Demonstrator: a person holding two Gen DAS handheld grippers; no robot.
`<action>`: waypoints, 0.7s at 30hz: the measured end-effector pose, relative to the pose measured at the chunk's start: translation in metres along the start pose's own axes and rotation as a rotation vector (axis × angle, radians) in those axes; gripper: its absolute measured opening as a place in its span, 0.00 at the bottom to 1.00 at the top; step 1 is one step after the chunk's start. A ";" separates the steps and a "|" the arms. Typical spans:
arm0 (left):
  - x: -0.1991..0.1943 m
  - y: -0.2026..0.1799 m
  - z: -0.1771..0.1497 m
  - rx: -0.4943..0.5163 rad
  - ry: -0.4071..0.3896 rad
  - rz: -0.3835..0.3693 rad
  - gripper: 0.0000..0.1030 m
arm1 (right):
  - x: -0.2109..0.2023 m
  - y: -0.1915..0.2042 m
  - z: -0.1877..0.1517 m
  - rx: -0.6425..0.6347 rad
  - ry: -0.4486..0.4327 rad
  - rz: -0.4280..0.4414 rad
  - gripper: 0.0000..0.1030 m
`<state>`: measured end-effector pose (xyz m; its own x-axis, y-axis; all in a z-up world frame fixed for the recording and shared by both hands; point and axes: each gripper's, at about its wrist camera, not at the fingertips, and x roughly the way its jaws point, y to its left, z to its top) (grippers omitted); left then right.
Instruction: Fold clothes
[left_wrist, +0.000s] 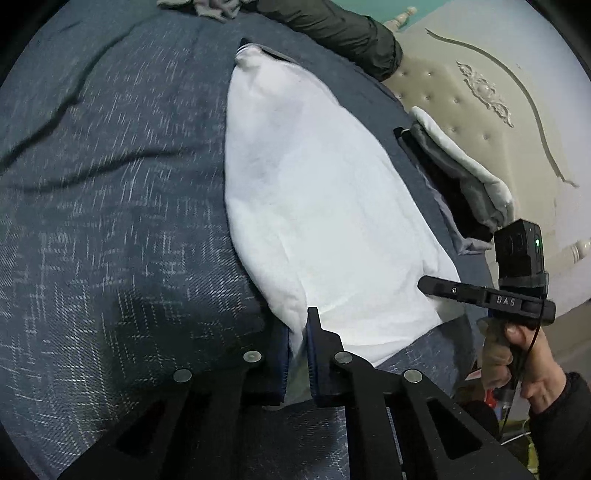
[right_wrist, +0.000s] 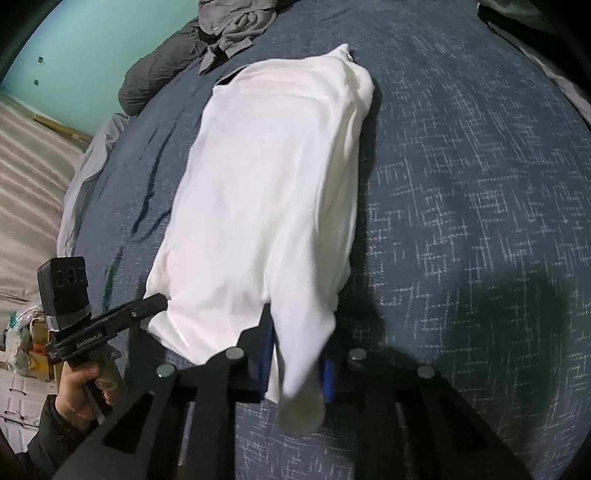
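The white garment (right_wrist: 266, 192) lies lengthwise on the blue bedspread (right_wrist: 461, 184), stretching straight away from both claws; left gripper (left_wrist: 297, 354) and right gripper (right_wrist: 295, 365) each pinch a near-end corner

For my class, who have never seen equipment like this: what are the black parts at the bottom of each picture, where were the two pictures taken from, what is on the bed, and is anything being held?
No robot here: a person holds a hand-held two-fingered tool in each hand, and each tool carries a wide-angle camera looking along its fingers. One picture is from the left tool, the other from the right tool; each also shows the opposite tool in the person's hand at its edge. A white garment lies along a blue patterned bed cover. Both tools are closed on the garment's near edge, one at each corner, with cloth pinched between the fingers. Crumpled grey clothing lies at the far end, and a stack of folded grey items sits by the padded headboard.
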<state>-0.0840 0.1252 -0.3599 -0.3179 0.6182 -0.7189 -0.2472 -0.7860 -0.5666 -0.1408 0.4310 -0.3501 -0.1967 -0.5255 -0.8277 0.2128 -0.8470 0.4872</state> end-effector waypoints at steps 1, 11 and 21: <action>-0.002 -0.003 0.001 0.011 -0.004 0.000 0.08 | -0.006 0.000 0.001 -0.011 -0.006 0.002 0.18; -0.037 -0.039 0.037 0.068 -0.071 0.020 0.07 | -0.057 0.026 0.027 -0.109 -0.075 0.021 0.16; -0.089 -0.073 0.078 0.120 -0.134 0.051 0.07 | -0.106 0.058 0.061 -0.171 -0.167 0.045 0.15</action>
<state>-0.1089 0.1276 -0.2229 -0.4499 0.5783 -0.6805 -0.3323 -0.8157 -0.4735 -0.1664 0.4321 -0.2170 -0.3356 -0.5801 -0.7422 0.3813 -0.8042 0.4561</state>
